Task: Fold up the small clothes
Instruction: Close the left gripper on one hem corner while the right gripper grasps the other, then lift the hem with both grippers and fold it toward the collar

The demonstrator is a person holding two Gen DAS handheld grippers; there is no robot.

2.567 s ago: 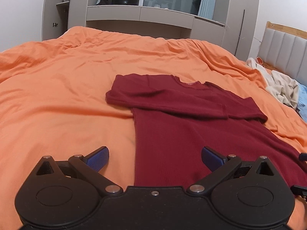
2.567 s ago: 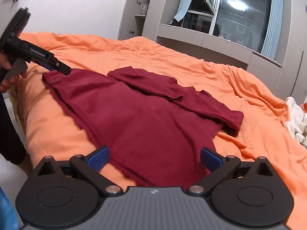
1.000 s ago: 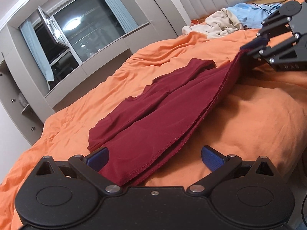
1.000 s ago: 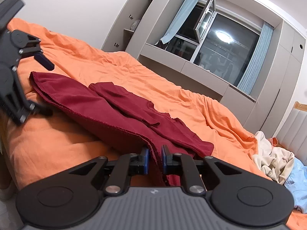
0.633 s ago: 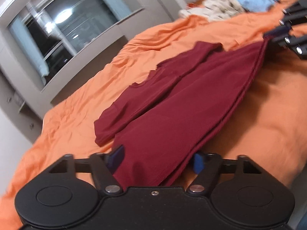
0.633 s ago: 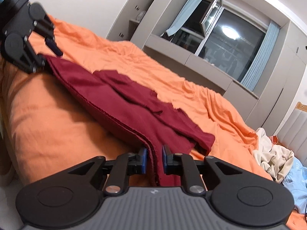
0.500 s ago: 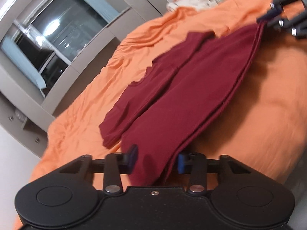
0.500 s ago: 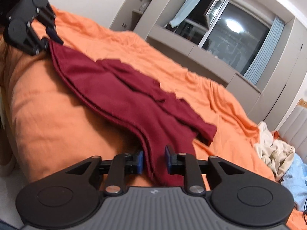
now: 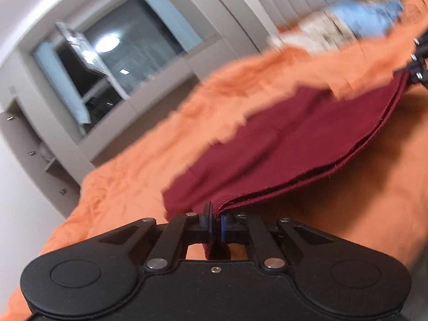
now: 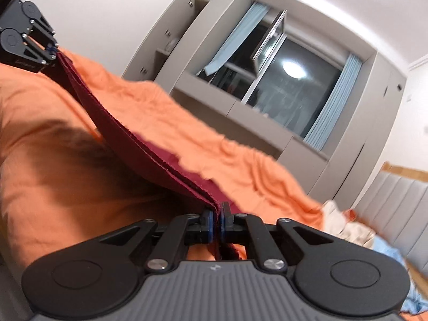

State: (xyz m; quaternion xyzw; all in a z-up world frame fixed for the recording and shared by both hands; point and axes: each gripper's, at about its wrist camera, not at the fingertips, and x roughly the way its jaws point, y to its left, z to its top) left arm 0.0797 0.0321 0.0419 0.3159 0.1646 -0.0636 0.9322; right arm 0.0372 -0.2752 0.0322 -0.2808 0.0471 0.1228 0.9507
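tongs of the left gripper [image 9: 216, 220] are clamped on one hem corner of the dark red knit shirt [image 9: 281, 144], and in the right wrist view the right gripper [image 10: 216, 220] pinches the other hem corner the same way, both sets closed tight on the cloth. between them the hem hangs taut as a doubled edge raised off the orange bedspread [image 9: 334, 214], while the shirt's farther part lies on the bed; the sleeves cannot be made out in the blur. judging by this, the fold is only at its start: the bottom edge is gripped and lifted, but not yet carried over toward the collar, and smoothing comes after. beyond, near the padded headboard [image 10: 401, 208], a pile of pale and blue clothes [image 9: 347, 24] appears to wait unfolded.
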